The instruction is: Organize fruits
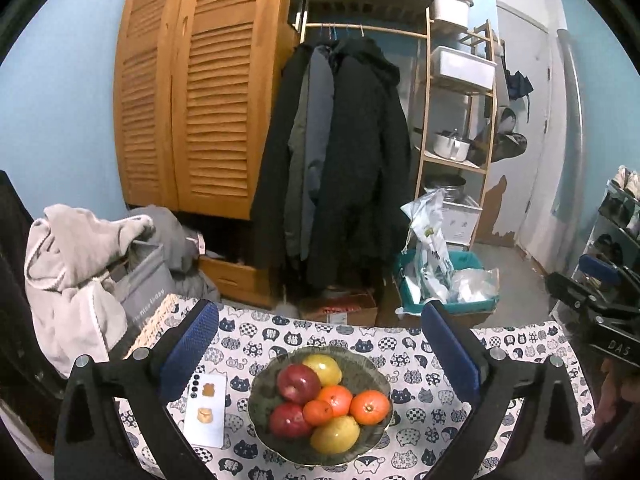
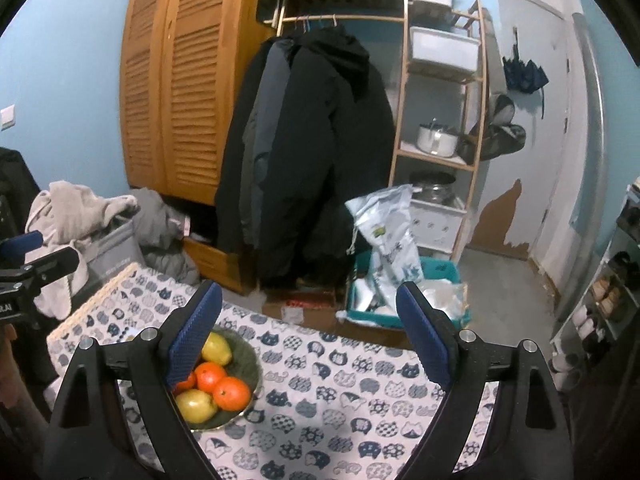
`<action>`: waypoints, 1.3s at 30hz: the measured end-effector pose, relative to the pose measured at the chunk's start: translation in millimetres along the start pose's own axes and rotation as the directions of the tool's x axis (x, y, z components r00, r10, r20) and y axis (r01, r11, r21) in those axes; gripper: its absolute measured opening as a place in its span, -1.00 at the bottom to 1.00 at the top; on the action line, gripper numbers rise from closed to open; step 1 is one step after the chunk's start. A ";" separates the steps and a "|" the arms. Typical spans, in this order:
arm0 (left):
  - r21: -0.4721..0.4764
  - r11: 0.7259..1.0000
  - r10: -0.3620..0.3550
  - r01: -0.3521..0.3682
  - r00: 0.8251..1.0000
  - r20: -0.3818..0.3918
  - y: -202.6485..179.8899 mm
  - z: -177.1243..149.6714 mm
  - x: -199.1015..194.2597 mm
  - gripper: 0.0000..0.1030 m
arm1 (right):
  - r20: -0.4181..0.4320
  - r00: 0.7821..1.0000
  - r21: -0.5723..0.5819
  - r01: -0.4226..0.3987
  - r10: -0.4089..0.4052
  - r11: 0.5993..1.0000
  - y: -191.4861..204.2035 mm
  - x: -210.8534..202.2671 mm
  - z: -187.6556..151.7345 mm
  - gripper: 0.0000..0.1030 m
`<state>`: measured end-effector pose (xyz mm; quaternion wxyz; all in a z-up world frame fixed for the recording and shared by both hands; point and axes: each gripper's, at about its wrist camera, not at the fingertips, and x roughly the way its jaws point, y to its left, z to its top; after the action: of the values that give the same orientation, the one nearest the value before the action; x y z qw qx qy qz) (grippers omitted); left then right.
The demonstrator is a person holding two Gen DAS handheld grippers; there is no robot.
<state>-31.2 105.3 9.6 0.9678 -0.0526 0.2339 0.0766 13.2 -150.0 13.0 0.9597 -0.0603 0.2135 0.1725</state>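
A dark green glass bowl (image 1: pixel 362 360) stands on the cat-print tablecloth (image 1: pixel 440 400). It holds two red apples (image 1: pixel 298 382), two yellow fruits (image 1: pixel 335 434) and three oranges (image 1: pixel 370 407). My left gripper (image 1: pixel 318 312) hovers above the bowl, open wide, with nothing between its blue pads. The right wrist view has the bowl (image 2: pixel 246 360) at lower left, partly behind my left finger. My right gripper (image 2: pixel 308 288) is open over the bare cloth to the right of the bowl and holds nothing. Each gripper's body shows at the edge of the other view.
A white phone (image 1: pixel 206 410) with stickers lies left of the bowl. A grey basket heaped with clothes (image 1: pixel 80 264) stands beyond the table's left corner. Past the far edge are hanging coats (image 1: pixel 340 160), a teal bin with bags (image 1: pixel 444 280) and a wooden shelf (image 1: pixel 456 120).
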 end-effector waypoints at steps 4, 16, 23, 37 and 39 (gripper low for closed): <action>-0.003 1.000 -0.014 0.014 1.000 0.000 -3.2 1.4 -1.3 0.99 | 0.007 1.000 0.000 0.017 -0.017 1.000 -5.6 -3.1 -1.3 0.70; -0.006 1.000 -0.013 0.013 1.000 -0.006 -4.6 1.6 0.4 0.99 | -0.015 1.000 0.006 0.025 -0.025 1.000 -13.3 1.0 -6.3 0.70; -0.002 1.000 -0.010 0.010 1.000 -0.012 -6.1 0.2 0.6 0.99 | -0.015 1.000 0.007 0.025 -0.025 1.000 -13.9 1.1 -6.3 0.70; -0.006 1.000 -0.003 0.003 1.000 -0.023 -2.8 -1.3 2.3 0.99 | -0.016 1.000 0.004 0.025 -0.025 1.000 -12.9 1.2 -6.0 0.70; -0.007 1.000 0.000 0.000 1.000 -0.024 -2.0 -1.4 2.3 0.99 | -0.014 1.000 0.005 0.026 -0.026 1.000 -13.3 1.1 -5.8 0.70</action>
<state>-29.5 103.4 7.4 0.9648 -0.0571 0.2452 0.0767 16.6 -163.2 7.8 0.9605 -0.0618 0.2200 0.1590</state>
